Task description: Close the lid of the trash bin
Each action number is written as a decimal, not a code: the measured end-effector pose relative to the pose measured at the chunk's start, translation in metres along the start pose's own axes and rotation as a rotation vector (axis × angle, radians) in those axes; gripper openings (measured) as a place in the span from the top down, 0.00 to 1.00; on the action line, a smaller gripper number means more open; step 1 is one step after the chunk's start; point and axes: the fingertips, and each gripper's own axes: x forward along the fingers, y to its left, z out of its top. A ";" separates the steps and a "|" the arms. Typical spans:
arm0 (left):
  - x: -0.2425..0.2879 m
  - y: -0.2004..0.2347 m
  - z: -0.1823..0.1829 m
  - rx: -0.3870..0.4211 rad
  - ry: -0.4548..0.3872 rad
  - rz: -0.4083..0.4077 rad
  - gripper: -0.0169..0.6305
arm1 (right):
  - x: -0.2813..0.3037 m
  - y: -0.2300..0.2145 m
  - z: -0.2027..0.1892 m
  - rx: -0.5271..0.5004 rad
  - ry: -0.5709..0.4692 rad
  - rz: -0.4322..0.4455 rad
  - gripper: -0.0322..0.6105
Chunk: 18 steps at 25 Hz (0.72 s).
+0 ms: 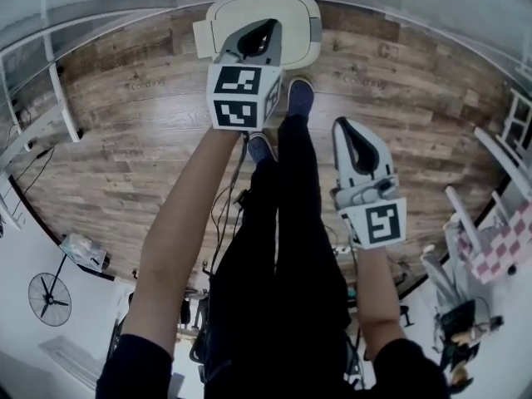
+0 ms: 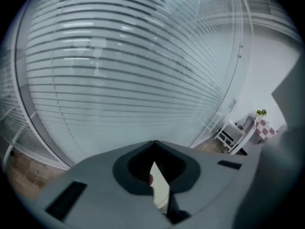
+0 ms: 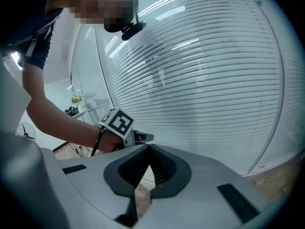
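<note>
The trash bin (image 1: 303, 23) stands on the wooden floor at the top centre of the head view; its cream lid looks flat down on the grey rim. My left gripper (image 1: 271, 25) hangs over the lid, jaws shut with nothing held. A pale sliver of the bin (image 2: 160, 187) shows behind the closed left gripper (image 2: 153, 142). My right gripper (image 1: 342, 125) is lower and to the right, away from the bin, over bare floor. The right gripper (image 3: 148, 146) is shut and empty. The left gripper's marker cube (image 3: 119, 121) appears in the right gripper view.
The person's legs and blue shoes (image 1: 300, 95) stand just before the bin. Slatted blinds (image 2: 124, 70) fill the wall behind it. A white rack (image 1: 58, 98) is at left, a fan (image 1: 48, 299) at lower left, white furniture with a checkered cloth (image 1: 499, 248) at right.
</note>
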 end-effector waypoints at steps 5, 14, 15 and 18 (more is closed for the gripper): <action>-0.087 0.013 0.028 0.018 -0.145 0.053 0.96 | -0.006 0.018 0.022 0.000 -0.060 0.018 0.95; -0.260 0.005 0.037 0.039 -0.310 0.078 0.96 | -0.041 0.047 0.075 -0.070 -0.141 -0.007 0.95; -0.275 0.004 0.038 0.039 -0.324 0.089 0.96 | -0.046 0.051 0.078 -0.080 -0.146 -0.007 0.95; -0.312 -0.004 0.044 0.041 -0.358 0.120 0.96 | -0.058 0.063 0.089 -0.121 -0.156 0.009 0.95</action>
